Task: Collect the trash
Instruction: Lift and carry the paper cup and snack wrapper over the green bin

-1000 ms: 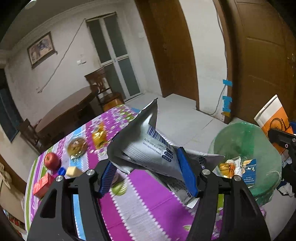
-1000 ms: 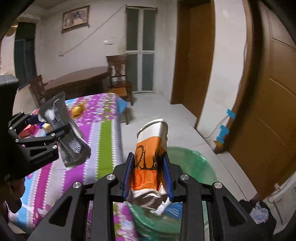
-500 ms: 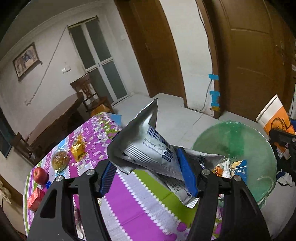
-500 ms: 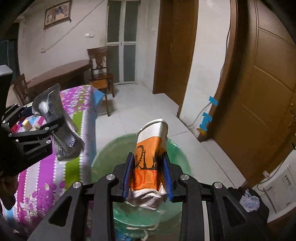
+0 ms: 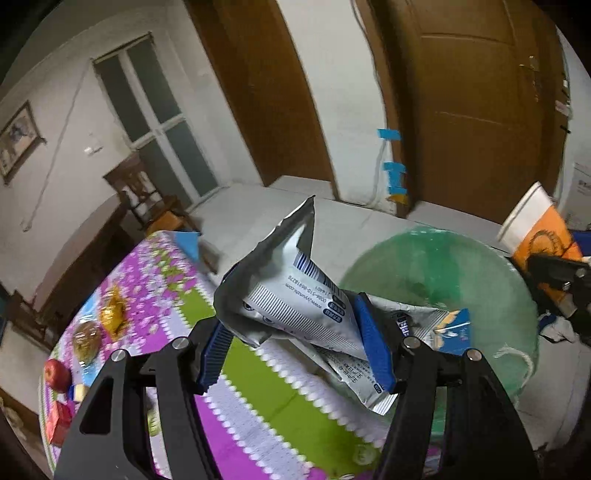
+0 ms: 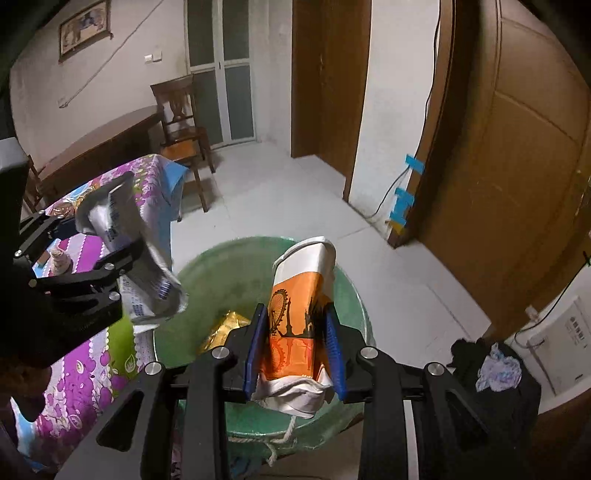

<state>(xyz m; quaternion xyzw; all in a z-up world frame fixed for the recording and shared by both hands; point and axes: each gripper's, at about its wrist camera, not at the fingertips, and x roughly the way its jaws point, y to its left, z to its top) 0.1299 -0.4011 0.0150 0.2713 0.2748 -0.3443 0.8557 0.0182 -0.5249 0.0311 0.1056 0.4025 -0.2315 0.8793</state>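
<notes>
Pinching a crumpled silver wrapper [image 5: 295,306] between its blue pads, the left gripper [image 5: 295,347] sits at the table edge, beside the green-lined trash bin [image 5: 491,295]. The right gripper [image 6: 295,350] is clamped on a flattened orange-and-white paper cup [image 6: 299,317], positioned directly above the bin's opening. Gold foil [image 6: 218,332] lies inside. An apple [image 5: 57,374] rests on the floral tablecloth [image 5: 258,417].

Left of the claw, a red apple [image 5: 57,374] sits on the floral tablecloth [image 5: 258,417]. Farther ahead to the left stands a wooden chair [image 6: 181,122], with a brown door [image 5: 476,110] ahead right and a framed picture [image 6: 85,27] high on the wall.
</notes>
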